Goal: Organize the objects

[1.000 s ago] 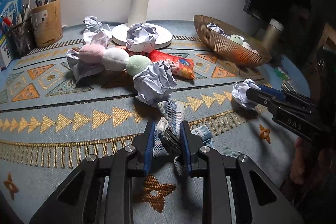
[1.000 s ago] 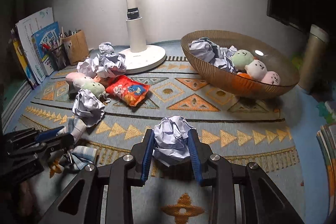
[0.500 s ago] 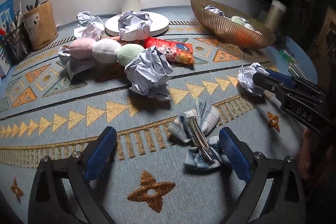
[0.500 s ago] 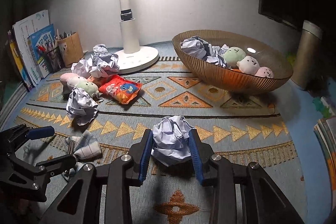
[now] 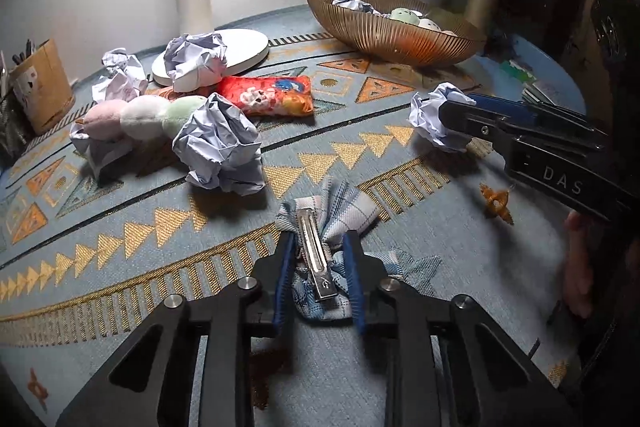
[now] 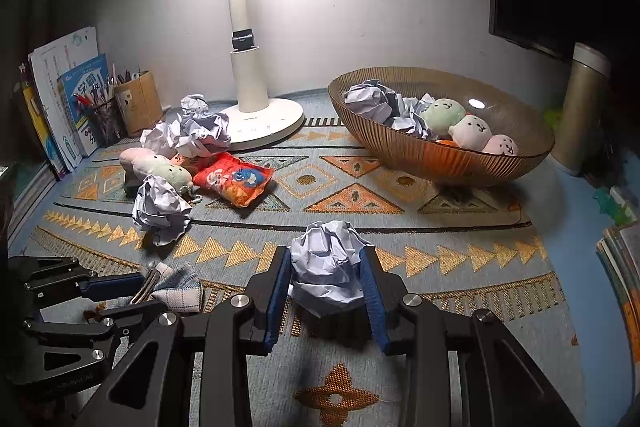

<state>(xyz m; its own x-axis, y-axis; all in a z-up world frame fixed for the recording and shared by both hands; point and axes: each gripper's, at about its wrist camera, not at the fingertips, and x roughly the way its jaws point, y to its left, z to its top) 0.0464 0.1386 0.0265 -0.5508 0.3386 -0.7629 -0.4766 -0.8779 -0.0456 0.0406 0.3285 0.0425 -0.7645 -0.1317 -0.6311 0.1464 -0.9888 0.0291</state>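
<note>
Since 0.5 s ago, left gripper (image 5: 319, 277) has gone from wide to clamped on plaid bow hair clip (image 5: 324, 259) on the rug (image 5: 120, 251). Right gripper (image 6: 326, 285) still grips crumpled paper ball (image 6: 326, 273) above rug, short of ribbed bowl (image 6: 400, 151).

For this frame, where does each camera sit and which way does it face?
Left wrist: on the left tongs, looking across the patterned cloth at the wall; tongs shut on the plaid bow clip, right tongs in view.
Right wrist: on the right tongs, facing the bowl; tongs shut on a paper ball, left tongs in view.
Shared: lamp base.
</note>
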